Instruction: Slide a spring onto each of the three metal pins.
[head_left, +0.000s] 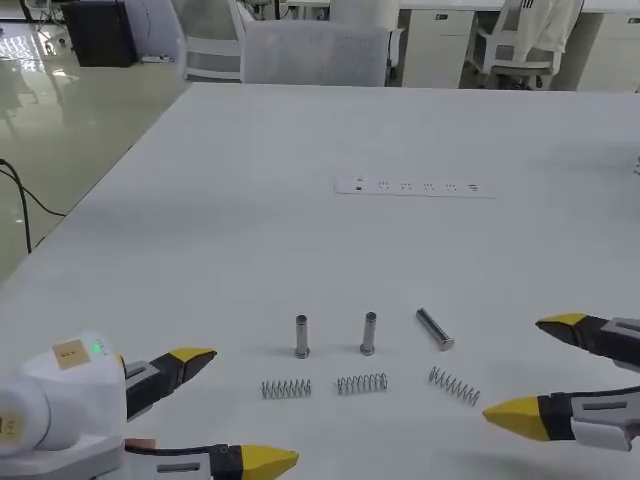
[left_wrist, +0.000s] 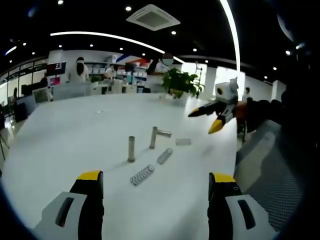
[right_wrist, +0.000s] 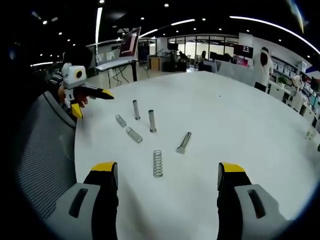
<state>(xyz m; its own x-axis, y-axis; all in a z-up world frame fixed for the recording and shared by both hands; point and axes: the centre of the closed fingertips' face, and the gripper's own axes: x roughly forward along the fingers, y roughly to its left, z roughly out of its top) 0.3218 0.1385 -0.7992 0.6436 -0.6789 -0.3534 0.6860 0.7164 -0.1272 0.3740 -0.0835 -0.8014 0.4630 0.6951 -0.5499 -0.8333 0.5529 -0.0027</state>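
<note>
Three metal pins are on the white table (head_left: 300, 230). The left pin (head_left: 302, 335) and the middle pin (head_left: 369, 333) stand upright; the right pin (head_left: 434, 328) lies on its side. In front of each lies a loose spring: left (head_left: 286, 388), middle (head_left: 362, 383), right (head_left: 454, 385). My left gripper (head_left: 235, 410) hovers open and empty near the left spring (left_wrist: 142, 174), just left of it. My right gripper (head_left: 535, 367) is open and empty, to the right of the right spring (right_wrist: 157, 163) and the lying pin (right_wrist: 183, 142).
A white power strip (head_left: 415, 187) lies flat on the table beyond the pins. Office chairs (head_left: 315, 52) stand along the far edge. The table's left edge (head_left: 90, 185) drops to the floor. People stand far off in the room (left_wrist: 78, 70).
</note>
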